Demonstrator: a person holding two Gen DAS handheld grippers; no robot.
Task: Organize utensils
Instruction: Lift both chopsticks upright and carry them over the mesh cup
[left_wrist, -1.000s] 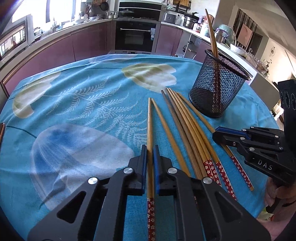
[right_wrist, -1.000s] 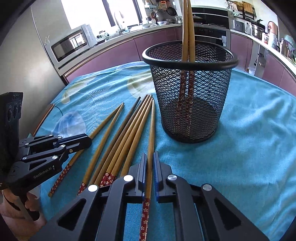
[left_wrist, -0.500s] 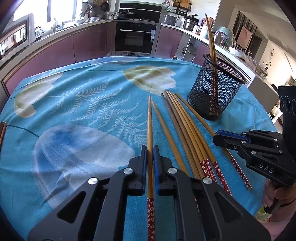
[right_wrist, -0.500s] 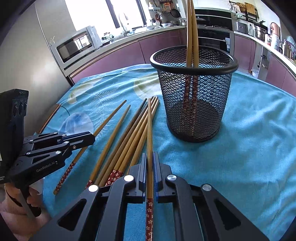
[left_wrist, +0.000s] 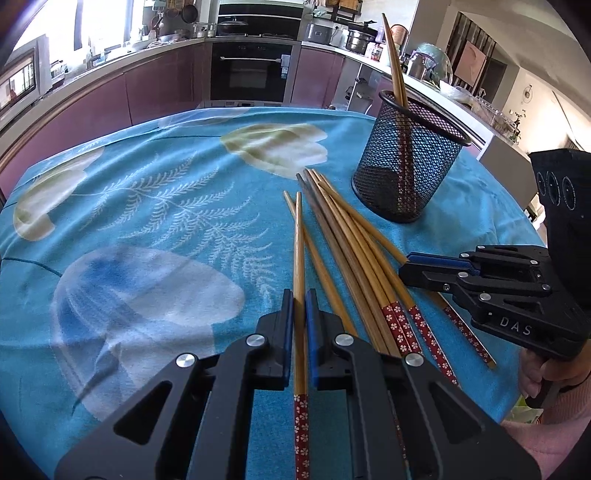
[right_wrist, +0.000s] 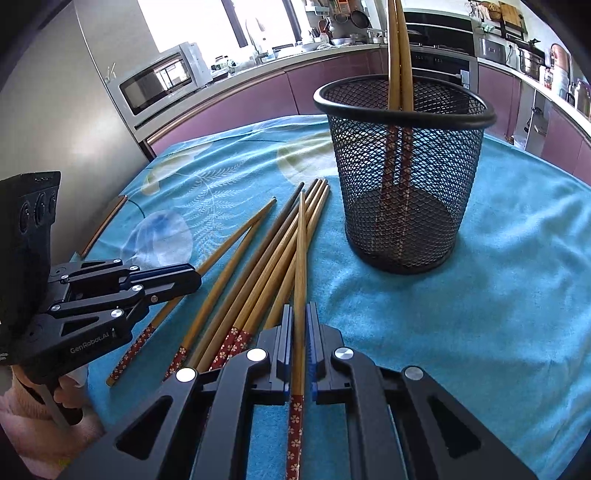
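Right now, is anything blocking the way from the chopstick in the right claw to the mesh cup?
Nothing visible does. The right claw is shut on a chopstick; bare tablecloth lies between it and the mesh cup, whose open top holds only two chopsticks.

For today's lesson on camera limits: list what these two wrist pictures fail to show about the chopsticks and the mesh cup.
- Left wrist view: left gripper covers the pile's near ends.
- Right wrist view: the cup chopsticks' tips are cut off by the top edge.
- Both views: mesh cup wall obscures their lower ends; contact with the bottom unclear.
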